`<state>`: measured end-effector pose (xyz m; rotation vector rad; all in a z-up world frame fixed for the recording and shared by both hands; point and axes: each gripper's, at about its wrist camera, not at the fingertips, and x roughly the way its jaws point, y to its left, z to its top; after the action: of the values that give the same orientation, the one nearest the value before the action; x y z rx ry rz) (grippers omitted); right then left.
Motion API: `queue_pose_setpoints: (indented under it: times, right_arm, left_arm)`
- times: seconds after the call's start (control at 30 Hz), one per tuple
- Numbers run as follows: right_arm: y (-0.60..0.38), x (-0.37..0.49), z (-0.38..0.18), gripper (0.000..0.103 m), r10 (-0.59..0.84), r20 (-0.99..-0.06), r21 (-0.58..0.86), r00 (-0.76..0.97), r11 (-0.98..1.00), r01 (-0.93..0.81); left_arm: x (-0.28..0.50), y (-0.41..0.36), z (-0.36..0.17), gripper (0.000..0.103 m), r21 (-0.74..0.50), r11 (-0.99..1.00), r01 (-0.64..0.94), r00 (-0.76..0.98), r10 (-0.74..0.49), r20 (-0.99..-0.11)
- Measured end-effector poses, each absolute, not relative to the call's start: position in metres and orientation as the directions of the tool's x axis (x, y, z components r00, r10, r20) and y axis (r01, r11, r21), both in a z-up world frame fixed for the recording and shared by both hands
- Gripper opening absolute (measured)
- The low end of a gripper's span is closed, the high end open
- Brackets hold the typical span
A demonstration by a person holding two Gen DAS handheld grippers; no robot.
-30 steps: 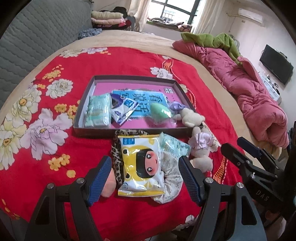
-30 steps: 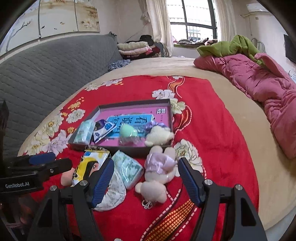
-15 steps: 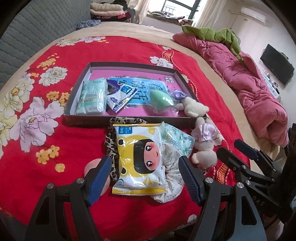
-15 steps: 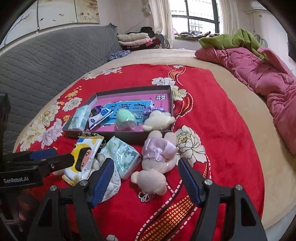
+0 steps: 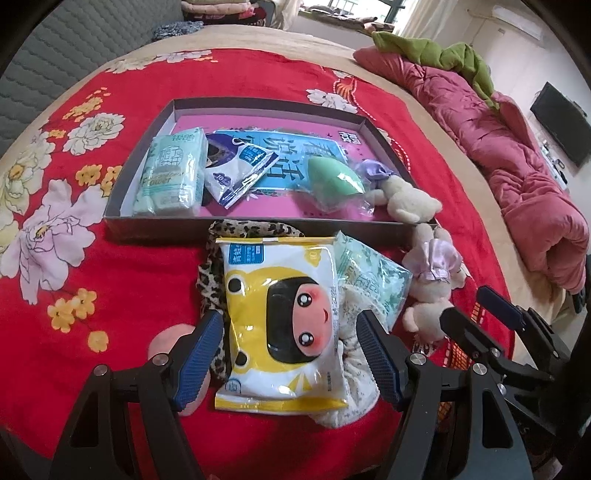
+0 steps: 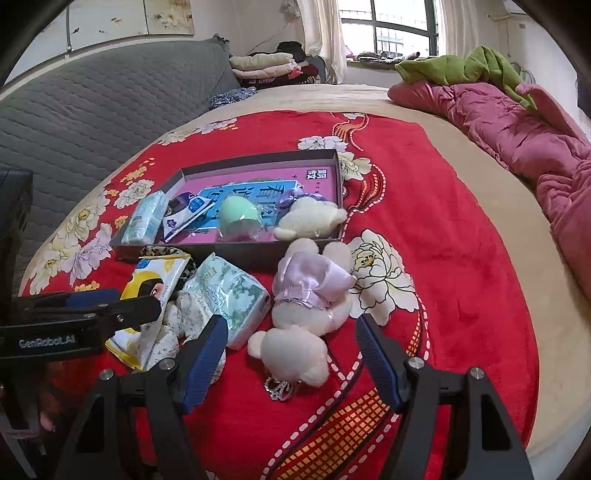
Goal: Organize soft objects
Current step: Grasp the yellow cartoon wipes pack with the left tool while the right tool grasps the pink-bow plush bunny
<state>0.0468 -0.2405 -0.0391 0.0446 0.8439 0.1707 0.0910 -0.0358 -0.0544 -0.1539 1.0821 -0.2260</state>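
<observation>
Both grippers gape empty; yellow wipes pack (image 5: 284, 325) lies lengthwise toward tray (image 5: 258, 226).

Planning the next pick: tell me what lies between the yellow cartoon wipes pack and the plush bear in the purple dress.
A green-patterned tissue pack lies between the yellow wipes pack and the plush bear, partly on a pale floral cloth; clearest in the right wrist view.

Soft window (image 6: 400, 33) daylight, fisheye-warped, perhaps slightly blurred.
</observation>
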Motion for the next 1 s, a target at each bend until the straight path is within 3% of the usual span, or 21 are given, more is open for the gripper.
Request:
queue_pose_setpoints:
  times: [0.6, 0.83, 0.87, 1.0]
  right_arm:
    - [-0.238, 0.068, -0.064, 0.071, 0.140, -0.765, 0.095, 0.628, 0.990, -0.104]
    - [-0.235, 0.081, -0.082, 0.071, 0.109, -0.790, 0.067, 0.603, 0.994, -0.091]
    - [-0.238, 0.082, -0.082, 0.070, 0.122, -0.789, 0.086, 0.602, 0.992, -0.089]
    - [-0.242, 0.081, -0.080, 0.049, 0.155, -0.772, 0.116, 0.616, 0.988, -0.104]
  left_arm:
    - [0.116, -0.039, -0.077, 0.076, -0.221, 0.972, 0.082, 0.424, -0.235, -0.874]
    - [0.118, -0.040, -0.077, 0.061, -0.224, 0.971, 0.080, 0.429, -0.236, -0.872]
    - [0.118, -0.039, -0.076, 0.059, -0.232, 0.970, 0.074, 0.436, -0.241, -0.867]
    - [0.116, -0.035, -0.072, 0.057, -0.252, 0.965, 0.068, 0.444, -0.255, -0.859]
